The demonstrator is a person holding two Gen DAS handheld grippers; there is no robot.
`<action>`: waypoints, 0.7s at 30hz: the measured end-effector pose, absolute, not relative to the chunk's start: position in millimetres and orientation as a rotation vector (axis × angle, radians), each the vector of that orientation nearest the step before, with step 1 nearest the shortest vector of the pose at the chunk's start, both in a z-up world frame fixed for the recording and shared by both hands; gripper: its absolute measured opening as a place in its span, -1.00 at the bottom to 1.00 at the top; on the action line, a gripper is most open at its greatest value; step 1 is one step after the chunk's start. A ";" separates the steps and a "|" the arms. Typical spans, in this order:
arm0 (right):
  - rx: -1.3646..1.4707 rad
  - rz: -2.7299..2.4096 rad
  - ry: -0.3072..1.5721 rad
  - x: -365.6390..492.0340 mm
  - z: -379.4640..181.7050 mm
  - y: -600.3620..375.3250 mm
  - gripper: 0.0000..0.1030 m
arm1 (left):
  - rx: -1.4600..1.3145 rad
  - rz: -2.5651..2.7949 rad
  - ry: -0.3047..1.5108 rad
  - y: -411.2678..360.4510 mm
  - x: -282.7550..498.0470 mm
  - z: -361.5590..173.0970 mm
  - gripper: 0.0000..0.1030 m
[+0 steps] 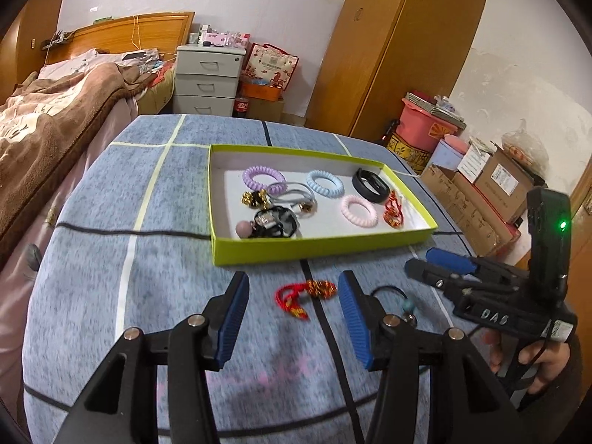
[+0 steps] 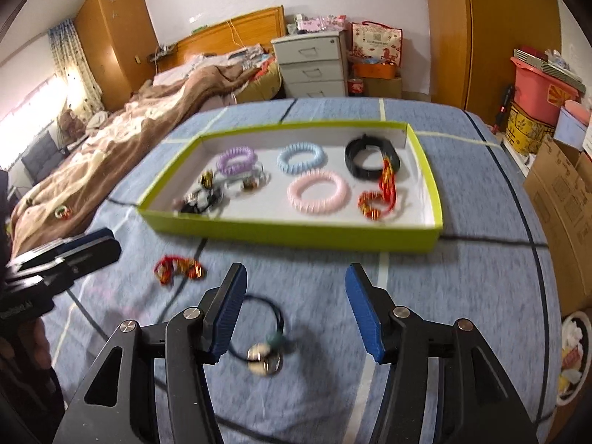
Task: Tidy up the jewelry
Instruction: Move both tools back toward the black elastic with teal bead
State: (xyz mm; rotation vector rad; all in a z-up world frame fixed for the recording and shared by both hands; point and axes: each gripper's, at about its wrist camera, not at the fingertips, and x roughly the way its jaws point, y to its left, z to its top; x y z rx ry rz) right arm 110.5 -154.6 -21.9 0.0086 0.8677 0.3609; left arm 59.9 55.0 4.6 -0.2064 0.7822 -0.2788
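Observation:
A lime-green box lid [image 1: 314, 249] [image 2: 296, 238] lies on the blue cloth and holds purple, blue and pink coil bands, a black band [image 1: 370, 185], a red cord charm [image 2: 381, 199] and dark hair ties. A second red cord charm [image 1: 305, 294] [image 2: 177, 270] lies loose on the cloth in front of the box. My left gripper [image 1: 294, 318] is open and empty just above it. A black hair tie with beads [image 2: 264, 344] [image 1: 401, 303] lies between the fingers of my right gripper [image 2: 294, 310], which is open and empty.
A bed with a brown blanket [image 1: 48, 125] lies on the left. A grey drawer unit [image 1: 205, 77] and a wooden wardrobe [image 1: 399, 48] stand behind. Cardboard boxes [image 1: 477, 207] and a pink bin are stacked right of the table.

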 end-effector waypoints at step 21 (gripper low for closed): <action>-0.027 0.298 0.937 85.2 -44.3 -140.3 0.09 | -0.251 -0.263 0.806 63.9 29.5 -9.6 0.02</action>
